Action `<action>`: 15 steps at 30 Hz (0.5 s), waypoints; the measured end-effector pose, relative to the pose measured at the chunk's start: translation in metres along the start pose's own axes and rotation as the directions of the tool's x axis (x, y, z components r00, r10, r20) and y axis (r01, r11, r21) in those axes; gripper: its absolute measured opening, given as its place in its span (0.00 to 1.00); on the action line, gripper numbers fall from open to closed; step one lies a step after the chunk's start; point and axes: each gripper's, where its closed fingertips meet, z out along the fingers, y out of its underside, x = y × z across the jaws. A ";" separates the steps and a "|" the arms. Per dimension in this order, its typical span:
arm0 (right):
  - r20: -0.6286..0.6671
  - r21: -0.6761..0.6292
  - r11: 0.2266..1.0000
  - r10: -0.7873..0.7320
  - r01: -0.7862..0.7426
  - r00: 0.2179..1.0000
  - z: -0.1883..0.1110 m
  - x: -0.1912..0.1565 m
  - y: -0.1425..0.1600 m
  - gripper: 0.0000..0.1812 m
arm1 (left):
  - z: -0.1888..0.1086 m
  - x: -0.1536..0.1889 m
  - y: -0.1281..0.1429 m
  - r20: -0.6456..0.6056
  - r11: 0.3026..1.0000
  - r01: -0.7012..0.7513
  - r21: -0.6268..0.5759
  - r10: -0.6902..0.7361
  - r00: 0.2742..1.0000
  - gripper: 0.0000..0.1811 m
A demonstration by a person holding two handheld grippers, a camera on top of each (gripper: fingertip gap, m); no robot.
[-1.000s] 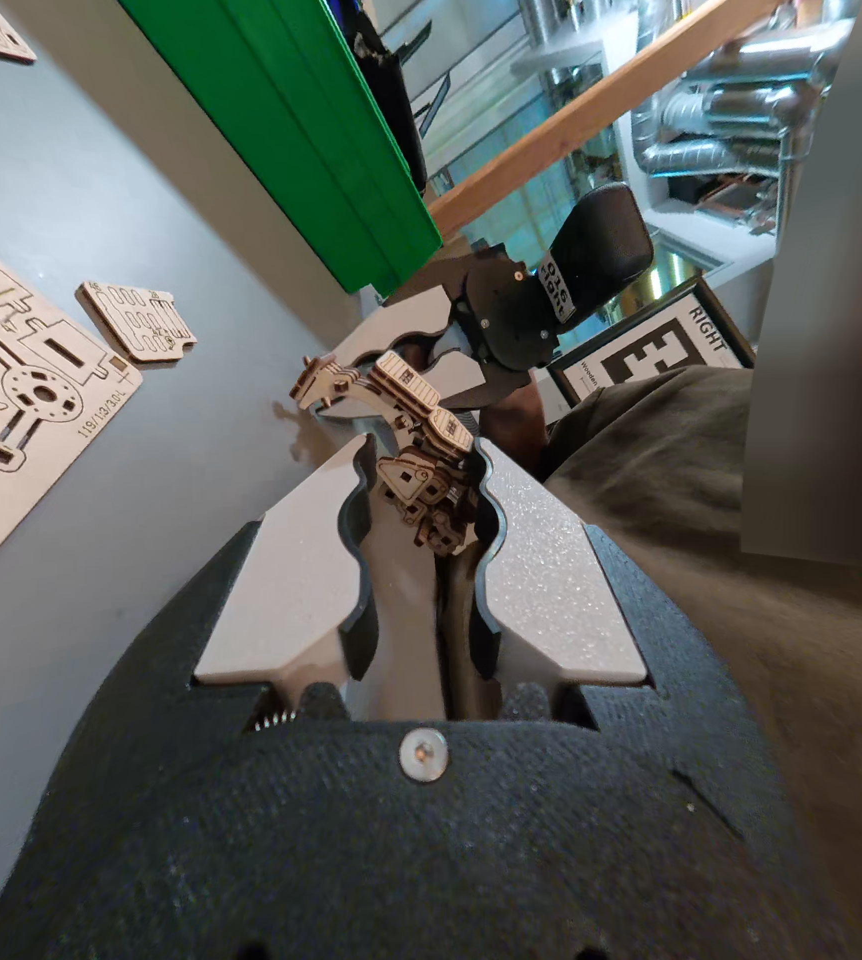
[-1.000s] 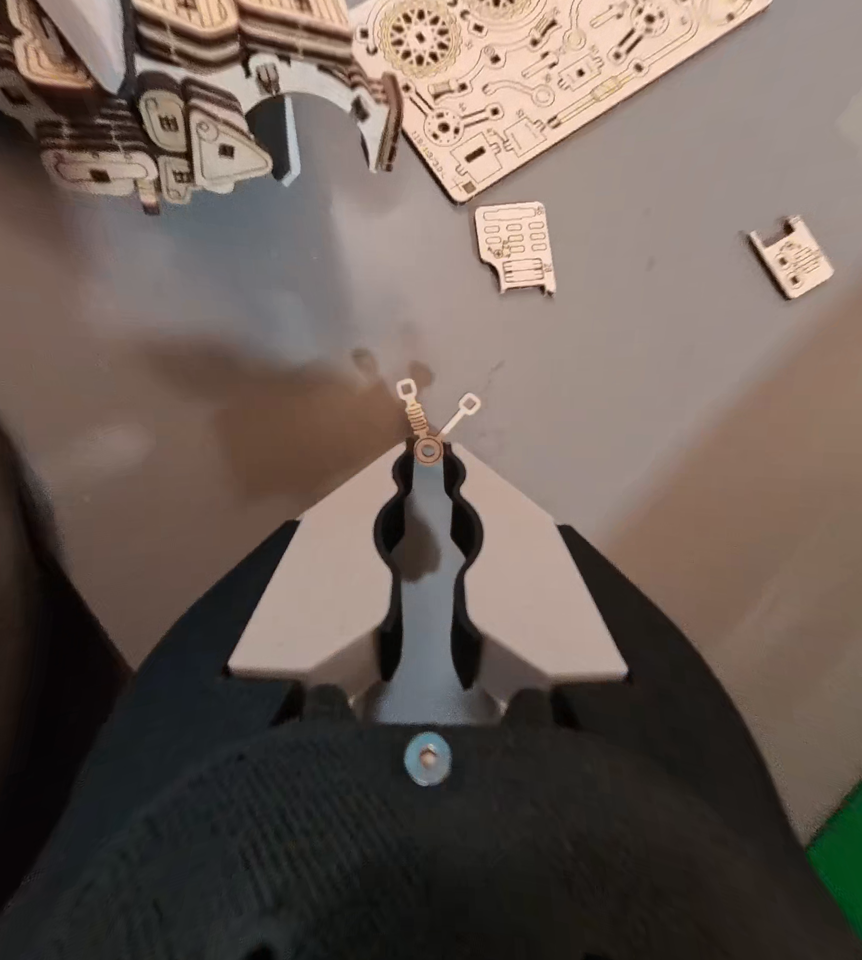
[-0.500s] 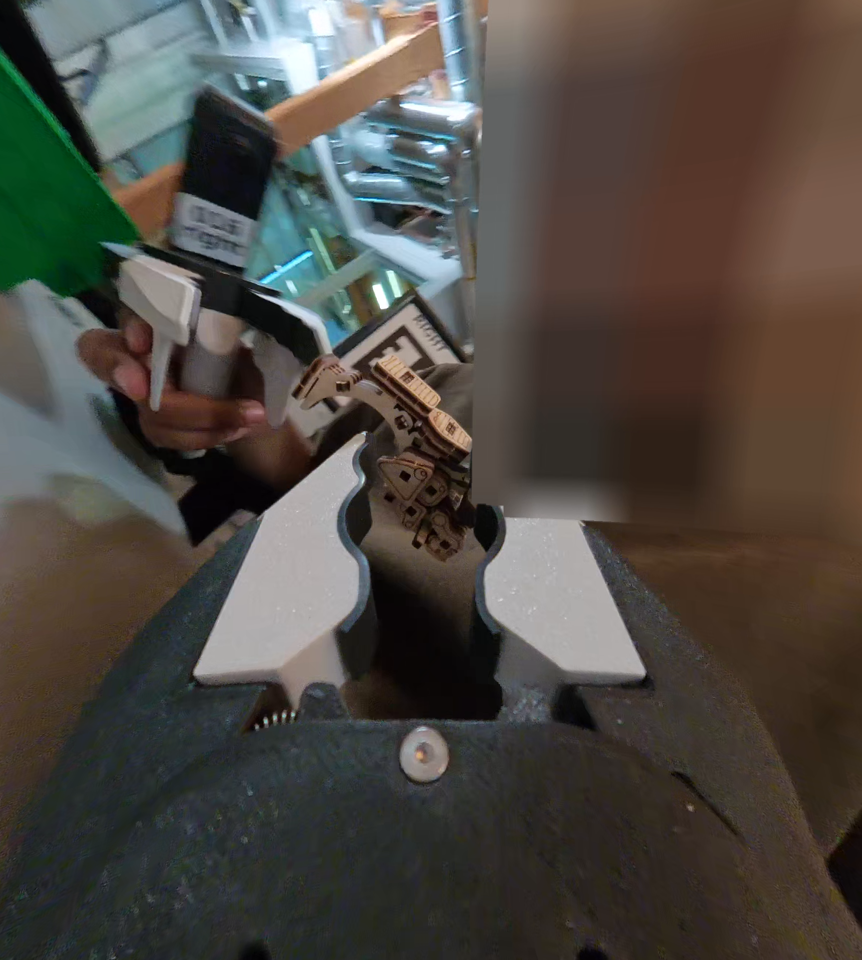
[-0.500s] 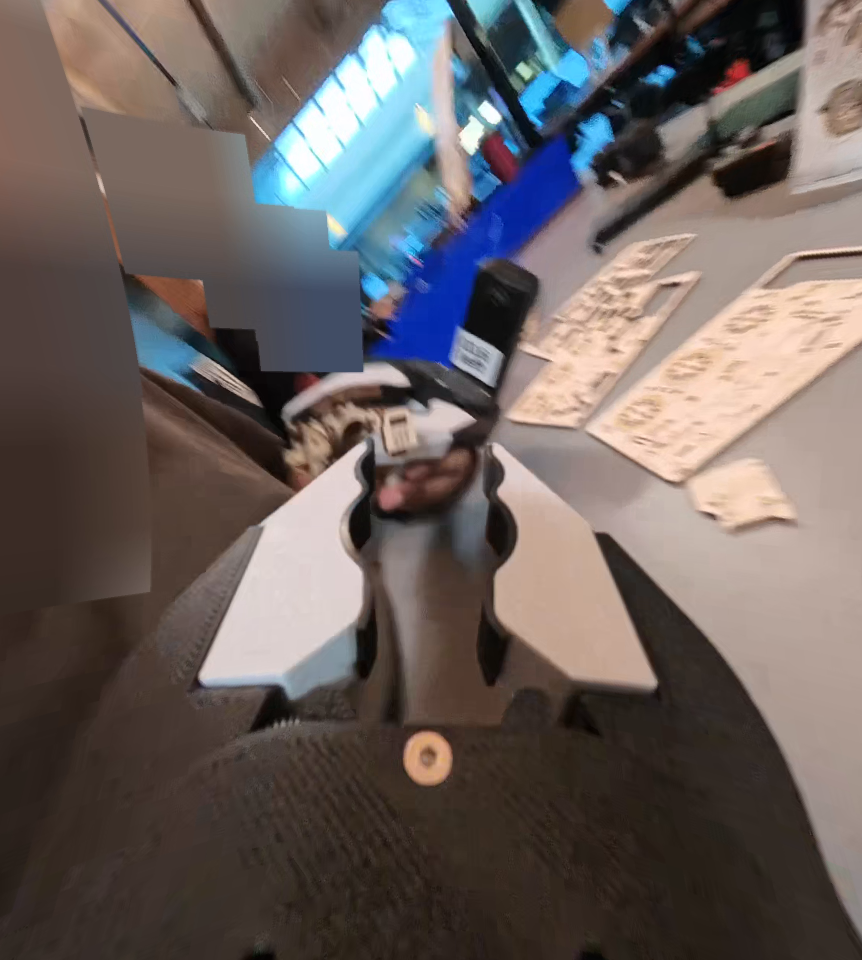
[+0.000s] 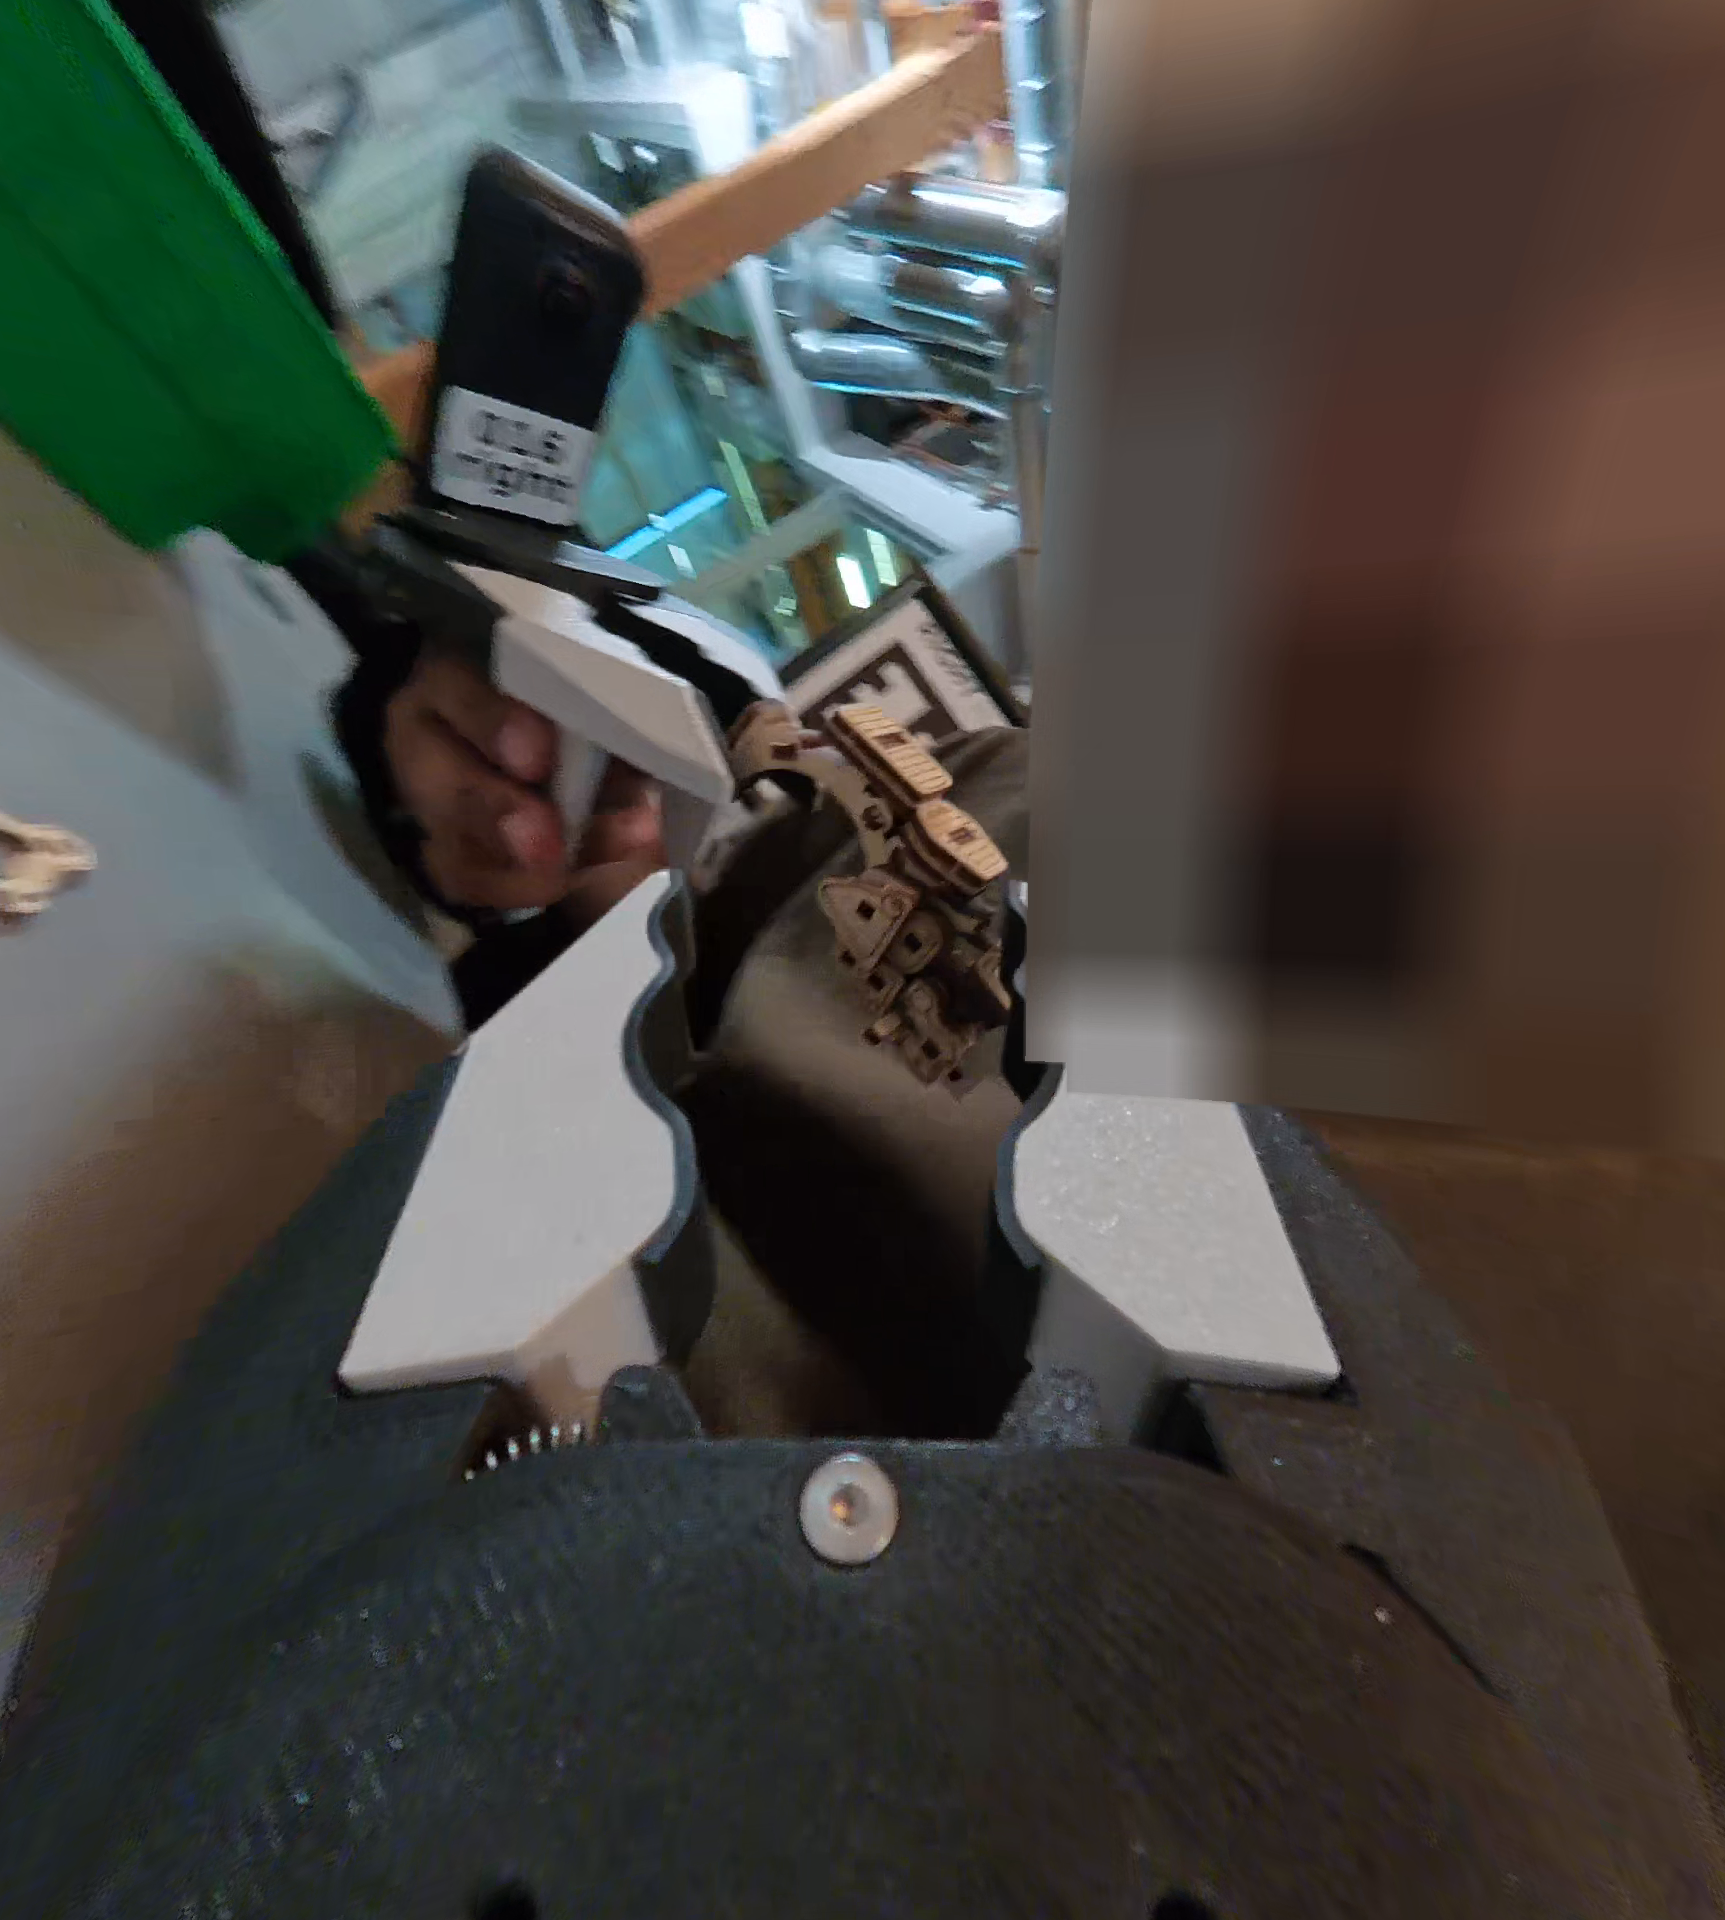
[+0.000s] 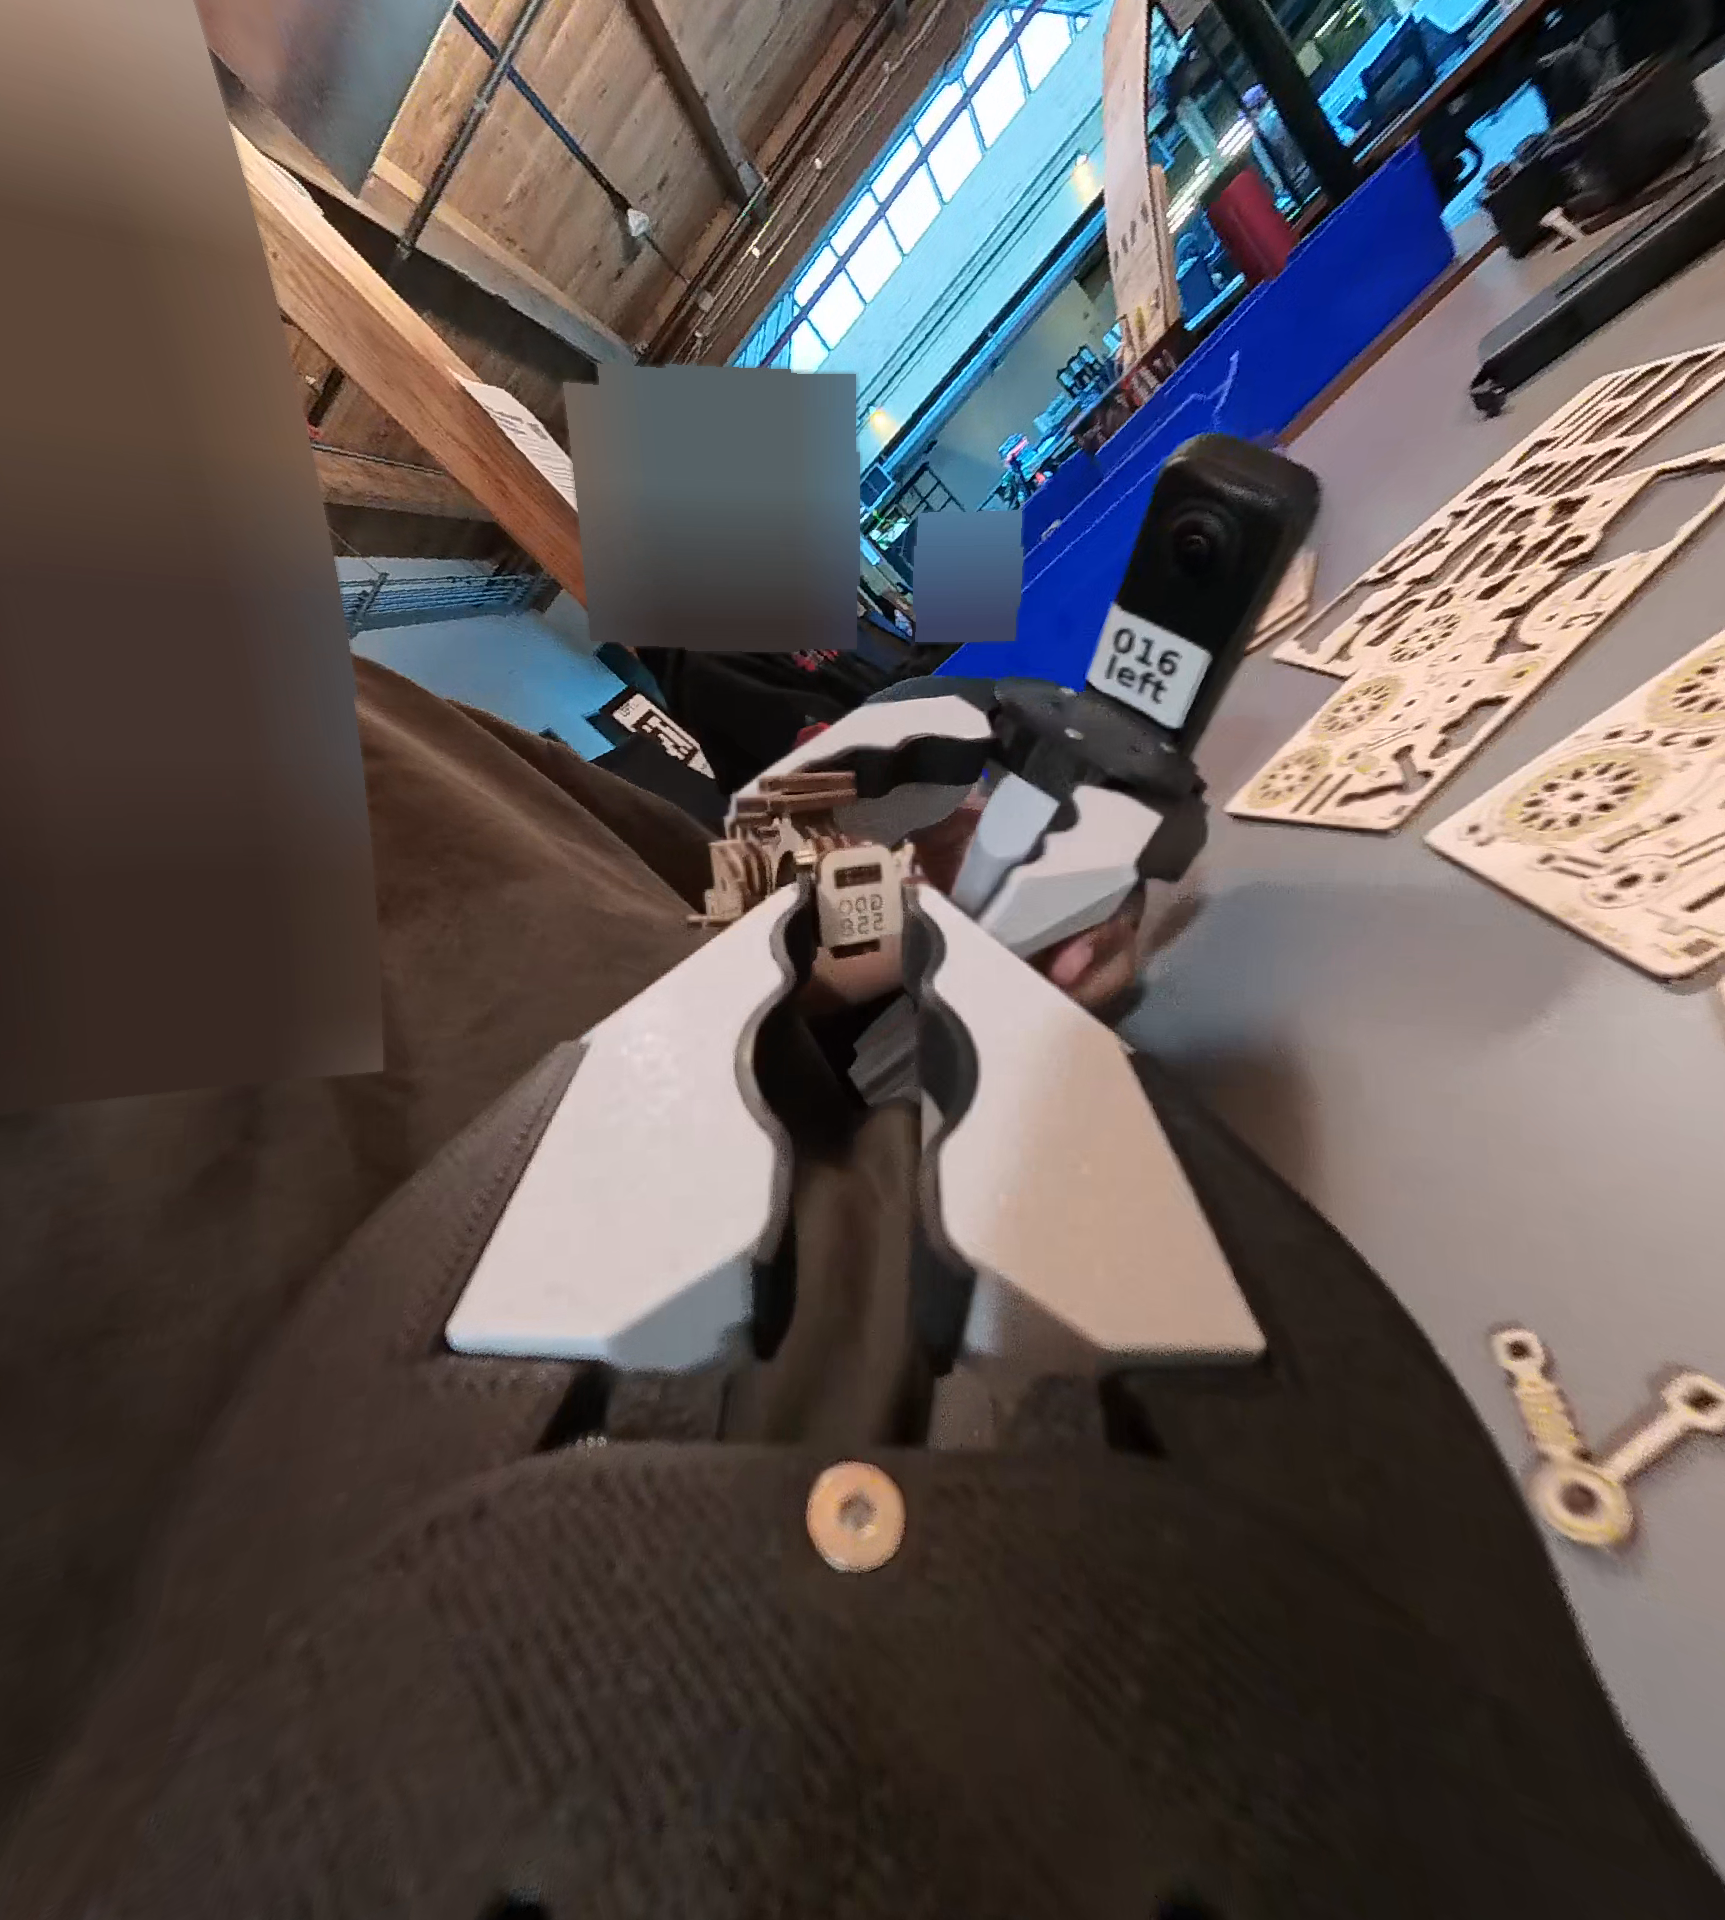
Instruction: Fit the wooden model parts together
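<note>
A small wooden model (image 5: 920, 914) of layered laser-cut parts is up in the air between both grippers. My left gripper (image 5: 842, 904) has its fingers spread. The model sits between them against the right finger, with a gap to the left finger. My right gripper (image 6: 856, 899) is shut on the model's slotted end part (image 6: 858, 909). The rest of the model (image 6: 785, 821) shows behind it, at the left gripper (image 6: 863, 847). In the left wrist view the right gripper (image 5: 712, 790) meets the model's head end. A small two-armed wooden piece (image 6: 1606, 1455) lies loose on the table.
Laser-cut wooden sheets (image 6: 1616, 831) lie on the grey table (image 6: 1357, 1143) to the right, with more sheets farther back (image 6: 1523, 540). A green panel (image 5: 89, 291) stands at upper left. A hand (image 5: 494, 800) holds the right gripper. Dark clothing fills the lower left.
Both grippers swung up from the table toward each other. The right let go of the small two-armed piece, now on the table, and shut on the model's end. The left's fingers spread slightly.
</note>
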 end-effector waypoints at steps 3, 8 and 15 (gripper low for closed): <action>-0.078 -0.009 0.999 -0.036 0.035 0.996 -0.010 0.010 -0.004 0.08 | -0.018 -0.018 -0.013 0.174 0.997 -0.072 0.033 0.065 0.983 0.34; -0.339 -0.224 0.968 -0.186 0.112 0.922 -0.026 0.053 0.018 0.08 | -0.029 -0.049 -0.006 0.398 0.990 -0.121 -0.068 0.138 0.907 0.32; -0.359 -0.259 0.965 -0.142 0.048 0.923 -0.019 0.061 0.031 0.08 | -0.020 -0.073 0.026 0.484 0.944 -0.139 -0.299 0.276 0.831 0.17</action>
